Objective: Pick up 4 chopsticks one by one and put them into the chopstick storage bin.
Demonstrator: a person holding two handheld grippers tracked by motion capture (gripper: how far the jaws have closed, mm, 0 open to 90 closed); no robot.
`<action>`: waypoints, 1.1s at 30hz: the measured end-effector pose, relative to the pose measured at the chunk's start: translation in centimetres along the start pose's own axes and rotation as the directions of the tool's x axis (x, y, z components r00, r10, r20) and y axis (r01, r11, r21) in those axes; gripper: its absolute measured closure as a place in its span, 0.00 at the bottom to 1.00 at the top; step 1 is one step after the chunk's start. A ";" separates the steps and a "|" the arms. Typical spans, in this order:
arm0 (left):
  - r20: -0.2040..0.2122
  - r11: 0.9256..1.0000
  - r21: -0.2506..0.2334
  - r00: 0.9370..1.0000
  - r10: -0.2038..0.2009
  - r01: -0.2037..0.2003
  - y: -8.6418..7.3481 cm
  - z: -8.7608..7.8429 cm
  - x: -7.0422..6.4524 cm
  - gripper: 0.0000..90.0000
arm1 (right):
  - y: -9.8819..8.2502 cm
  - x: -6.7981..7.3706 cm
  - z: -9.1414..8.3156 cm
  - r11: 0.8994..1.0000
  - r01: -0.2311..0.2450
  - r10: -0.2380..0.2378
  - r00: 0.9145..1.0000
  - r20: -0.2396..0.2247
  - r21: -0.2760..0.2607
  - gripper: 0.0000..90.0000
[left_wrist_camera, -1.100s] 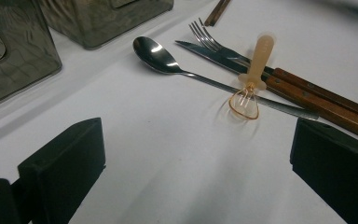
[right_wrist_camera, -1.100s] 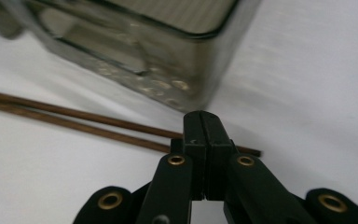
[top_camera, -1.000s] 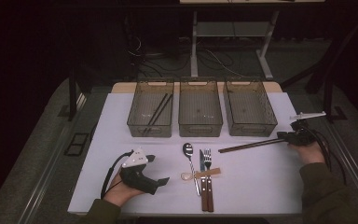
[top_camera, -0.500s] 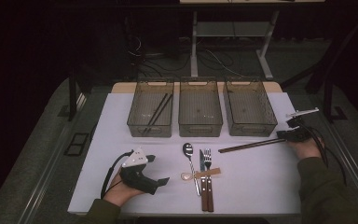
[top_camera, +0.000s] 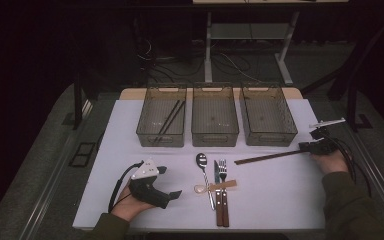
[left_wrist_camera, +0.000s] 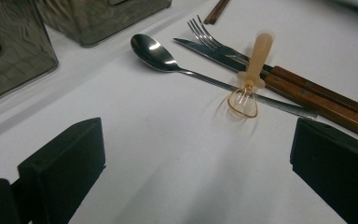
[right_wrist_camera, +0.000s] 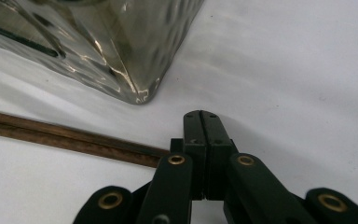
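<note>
1. Sorting cutlery into three clear bins looks barely begun: the left bin (top_camera: 161,116) holds a dark pair of chopsticks (top_camera: 169,120) lying slantwise on its floor.
2. The middle bin (top_camera: 214,116) and the right bin (top_camera: 267,115) appear empty, as far as the high view shows.
3. A second pair, the brown chopsticks (top_camera: 267,158), lies on the white tabletop (top_camera: 280,195) in front of the right bin, its far end at the right gripper (top_camera: 306,146).
4. The right gripper's jaws are clenched together at that end; the right gripper view puts the sticks running in beside and under the closed jaws (right_wrist_camera: 203,140), so whether they are actually pinched cannot be told.
5. The left gripper (top_camera: 176,192) rests low near the front edge of the tabletop, jaws spread wide and holding nothing, aimed at the cutlery cluster.
6. Waiting at centre: a metal spoon (left_wrist_camera: 158,53), a fork (left_wrist_camera: 205,32) and a knife (left_wrist_camera: 200,49) with wooden handles side by side, and a small pale plastic spoon (left_wrist_camera: 249,79) lying across them.
7. Judged from this, one pair is binned; the brown chopsticks and four pieces of cutlery remain.
</note>
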State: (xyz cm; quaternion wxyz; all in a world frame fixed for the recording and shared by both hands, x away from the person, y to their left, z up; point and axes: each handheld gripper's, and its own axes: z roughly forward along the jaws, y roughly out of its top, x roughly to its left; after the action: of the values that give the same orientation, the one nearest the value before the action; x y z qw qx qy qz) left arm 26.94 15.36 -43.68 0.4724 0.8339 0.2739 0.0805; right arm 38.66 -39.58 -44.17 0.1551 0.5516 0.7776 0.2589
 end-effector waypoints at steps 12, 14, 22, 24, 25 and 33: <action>0.004 1.000 0.004 1.000 0.002 -0.002 0.0 0.0 0.0 0.02 | -0.6 0.0 -0.5 1.000 0.001 -0.001 1.000 -0.003 0.006 1.00; 0.005 1.000 0.004 1.000 0.003 -0.003 0.0 0.0 -0.1 0.02 | -0.6 -0.1 -0.5 1.000 0.010 -0.010 1.000 -0.004 0.002 1.00; 0.005 1.000 0.004 1.000 0.004 -0.004 0.0 0.0 -0.1 0.02 | -1.0 0.0 -0.8 1.000 0.010 -0.010 1.000 -0.001 0.006 1.00; 0.006 1.000 0.004 1.000 0.005 -0.005 0.0 0.0 -0.1 0.02 | -1.1 0.0 -0.9 1.000 0.008 -0.008 1.000 -0.002 0.005 1.00; 0.006 1.000 0.004 1.000 0.004 -0.004 0.0 0.0 -0.1 0.02 | -1.2 0.0 -1.0 1.000 0.005 -0.005 1.000 -0.004 0.008 1.00; 0.006 1.000 0.004 1.000 0.005 -0.005 0.0 0.0 -0.1 0.02 | -1.7 0.2 -1.5 1.000 0.017 -0.017 1.000 0.000 0.018 1.00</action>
State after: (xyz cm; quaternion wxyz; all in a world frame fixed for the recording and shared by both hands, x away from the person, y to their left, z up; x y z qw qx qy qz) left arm 26.84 15.26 -43.64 0.4712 0.8359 0.2703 0.0785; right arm 36.50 -40.14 -43.94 0.1523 0.5464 0.7846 0.2505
